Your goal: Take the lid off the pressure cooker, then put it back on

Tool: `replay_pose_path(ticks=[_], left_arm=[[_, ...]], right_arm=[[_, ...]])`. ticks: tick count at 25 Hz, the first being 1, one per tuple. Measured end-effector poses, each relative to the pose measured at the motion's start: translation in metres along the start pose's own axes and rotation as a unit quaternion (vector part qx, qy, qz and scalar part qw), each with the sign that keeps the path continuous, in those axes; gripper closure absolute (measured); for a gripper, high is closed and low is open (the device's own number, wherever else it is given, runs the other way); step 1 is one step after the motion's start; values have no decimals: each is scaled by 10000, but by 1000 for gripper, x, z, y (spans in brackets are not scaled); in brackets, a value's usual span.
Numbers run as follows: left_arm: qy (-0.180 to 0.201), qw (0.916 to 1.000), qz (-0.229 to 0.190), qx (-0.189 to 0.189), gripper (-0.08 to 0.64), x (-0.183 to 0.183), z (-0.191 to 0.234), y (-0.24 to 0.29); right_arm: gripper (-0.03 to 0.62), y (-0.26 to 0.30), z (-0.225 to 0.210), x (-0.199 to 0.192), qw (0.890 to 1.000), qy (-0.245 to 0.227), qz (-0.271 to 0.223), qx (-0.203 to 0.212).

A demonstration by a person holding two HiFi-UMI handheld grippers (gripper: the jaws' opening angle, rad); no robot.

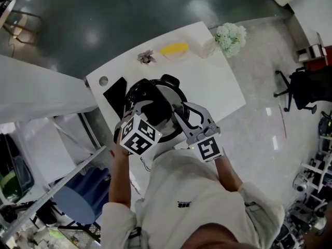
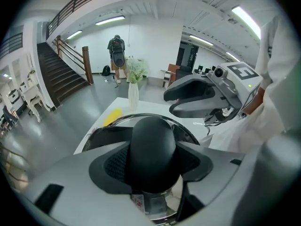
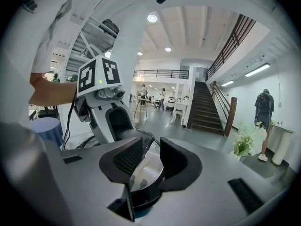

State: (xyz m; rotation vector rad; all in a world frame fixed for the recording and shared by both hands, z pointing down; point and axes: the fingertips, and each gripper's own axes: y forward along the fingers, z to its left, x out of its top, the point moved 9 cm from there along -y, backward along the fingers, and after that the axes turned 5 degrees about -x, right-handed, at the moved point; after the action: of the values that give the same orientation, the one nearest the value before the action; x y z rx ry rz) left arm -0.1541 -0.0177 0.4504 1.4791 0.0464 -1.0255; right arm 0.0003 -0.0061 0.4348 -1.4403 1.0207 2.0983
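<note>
The left gripper (image 2: 153,161) clamps the black knob (image 2: 153,138) of the lid (image 1: 175,95), seated on the pressure cooker (image 1: 136,90) at the near edge of the table (image 1: 220,84) (the right gripper (image 3: 150,161) holds its 2 jaws apart at the rim).

Bright, even indoor light is supplied by ceiling strip lights (image 2: 110,20). Soft glare patches are seen on the glossy floor (image 1: 93,35); sheen on the steel lid (image 1: 170,95). Gripper views are fisheye-bent, corners vignetted black.

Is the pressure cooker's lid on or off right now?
On: lid sits on the cooker; left tongs grip its knob.
</note>
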Motion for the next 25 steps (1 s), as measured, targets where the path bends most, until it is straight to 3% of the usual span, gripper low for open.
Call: replay_pose_path(ticks=[6, 25], left_arm=[[-54, 9997, -231, 40, 273, -5, 0, 1], [-807, 9939, -427, 619, 273, -7, -3, 0]], right_arm=[[474, 4, 0, -3, 9999, -6, -3, 101], [476, 14, -4, 0, 9982, -143, -77, 577]])
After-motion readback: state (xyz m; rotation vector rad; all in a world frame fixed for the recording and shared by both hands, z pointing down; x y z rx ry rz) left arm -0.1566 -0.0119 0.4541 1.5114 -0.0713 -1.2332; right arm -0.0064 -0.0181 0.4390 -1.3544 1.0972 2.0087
